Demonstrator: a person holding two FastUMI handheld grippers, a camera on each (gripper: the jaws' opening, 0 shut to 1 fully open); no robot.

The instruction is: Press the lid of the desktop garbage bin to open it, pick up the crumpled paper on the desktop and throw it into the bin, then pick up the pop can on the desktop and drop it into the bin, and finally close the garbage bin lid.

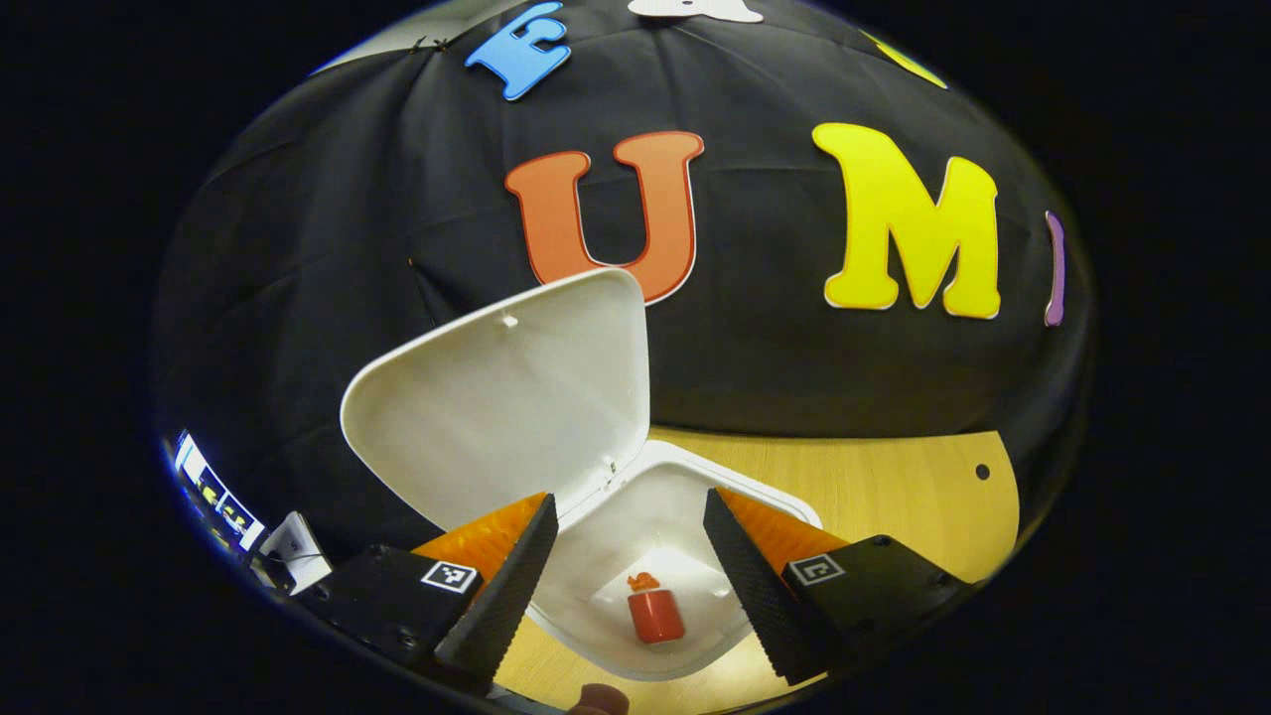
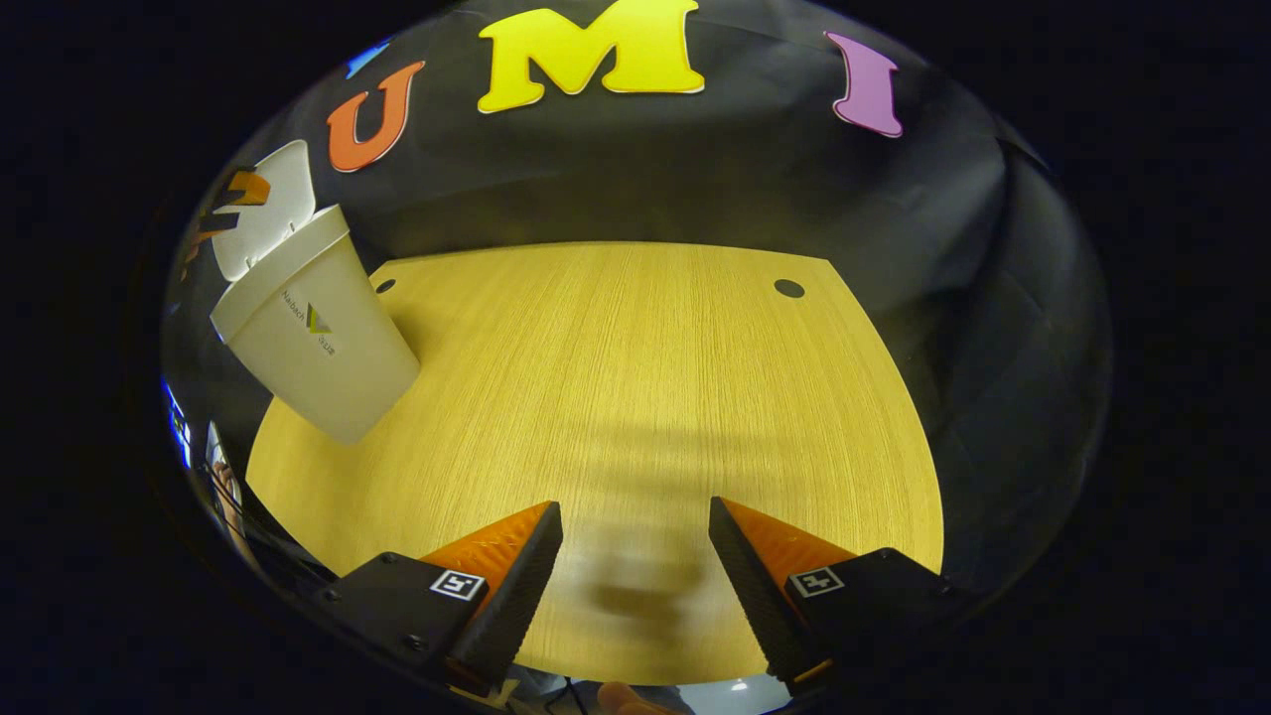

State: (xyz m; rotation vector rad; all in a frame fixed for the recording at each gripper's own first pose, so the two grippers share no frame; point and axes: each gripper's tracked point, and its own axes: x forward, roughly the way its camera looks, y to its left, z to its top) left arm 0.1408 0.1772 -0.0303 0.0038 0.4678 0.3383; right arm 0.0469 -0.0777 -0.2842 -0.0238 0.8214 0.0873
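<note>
Presently, your inventory reads as follows, counted outward from the bin.

Item: garbage bin (image 1: 650,556), white, standing on the worktop (image 1: 894,487). Seen from above in the left gripper view, its mouth is uncovered. In the right gripper view the bin (image 2: 318,343) stands near the worktop's (image 2: 635,397) far left corner, well apart from your right hand-held gripper.

Item: lid (image 1: 506,397), hinged at the bin's rear rim, raised and leaning back from the opening. Its underside faces you.

Item: pop can (image 1: 655,611), red, lying at the bottom of the bin. White material surrounds it; whether that is the crumpled paper or a liner cannot be told.

Item: left hand-held gripper (image 1: 631,556), poised above the bin's mouth, fingers apart, nothing between them.

Item: right hand-held gripper (image 2: 635,566), low over bare worktop on the side away from the bin, fingers apart, nothing held.

Status, as judged: the can lies in the bin and no paper or can is seen on the worktop beyond the bin, so both throws appear done. The step in hand is the last: closing the lid.

Next move calls for: bring your left hand-held gripper from above the opening to the back of the raised lid, then push the lid forward and down onto the bin's rim until it seats. Keep your fingers clear of the rim so nothing is pinched under the lid.
</note>
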